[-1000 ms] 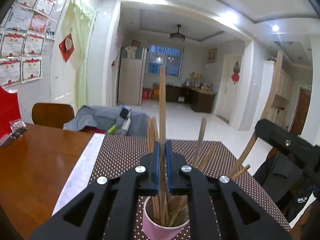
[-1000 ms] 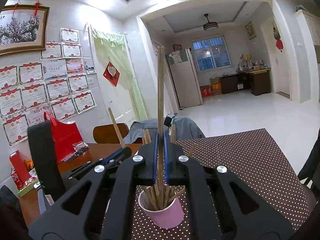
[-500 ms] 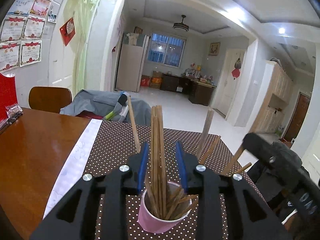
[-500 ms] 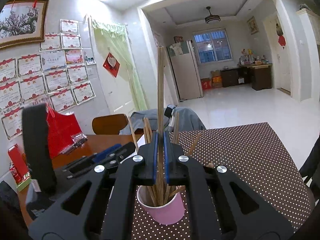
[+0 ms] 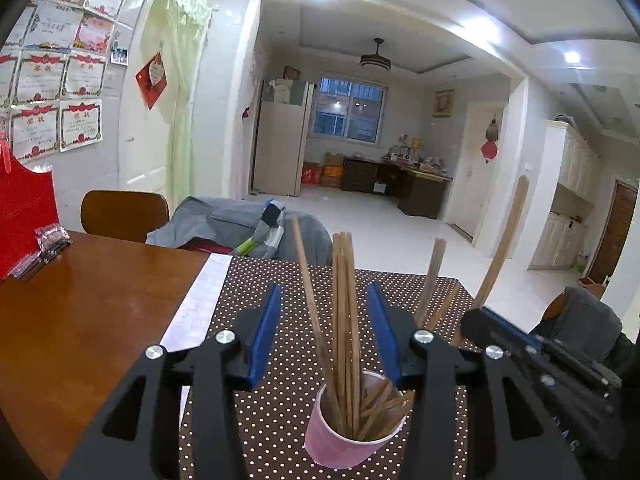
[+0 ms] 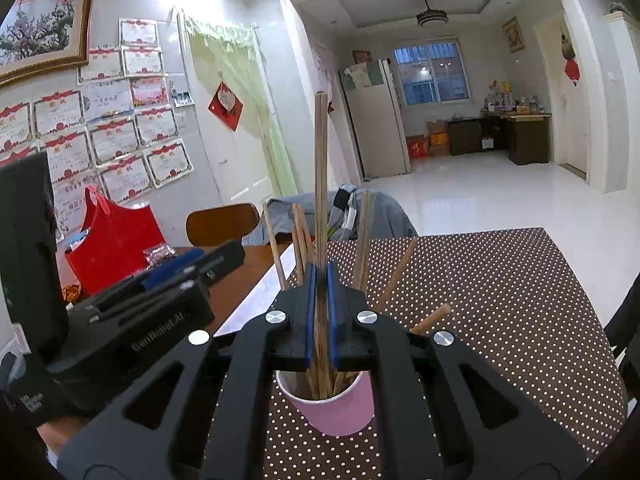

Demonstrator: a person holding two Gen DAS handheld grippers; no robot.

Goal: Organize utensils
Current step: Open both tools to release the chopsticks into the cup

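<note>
Now, near: right gripper [image 6: 319, 280] clamped on one upright chopstick [image 6: 320, 168]; lower it straight
Cup: pink cup [image 5: 352, 436], table centre, six o'clock
Left gripper [image 5: 326, 328]: jaws opening, gripping nothing; bundle [image 5: 345, 300] between, untouched

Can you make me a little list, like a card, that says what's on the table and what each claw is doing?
cup: pink cup standing on the dotted tablecloth
in the cup: a bunch of wooden chopsticks, some upright, some leaning
left claw: jaws opening, chopsticks between them, pads not touching
right claw: shut on one upright chopstick, low end in the cup
table: brown wood beside the cloth
also there: red bag
</note>
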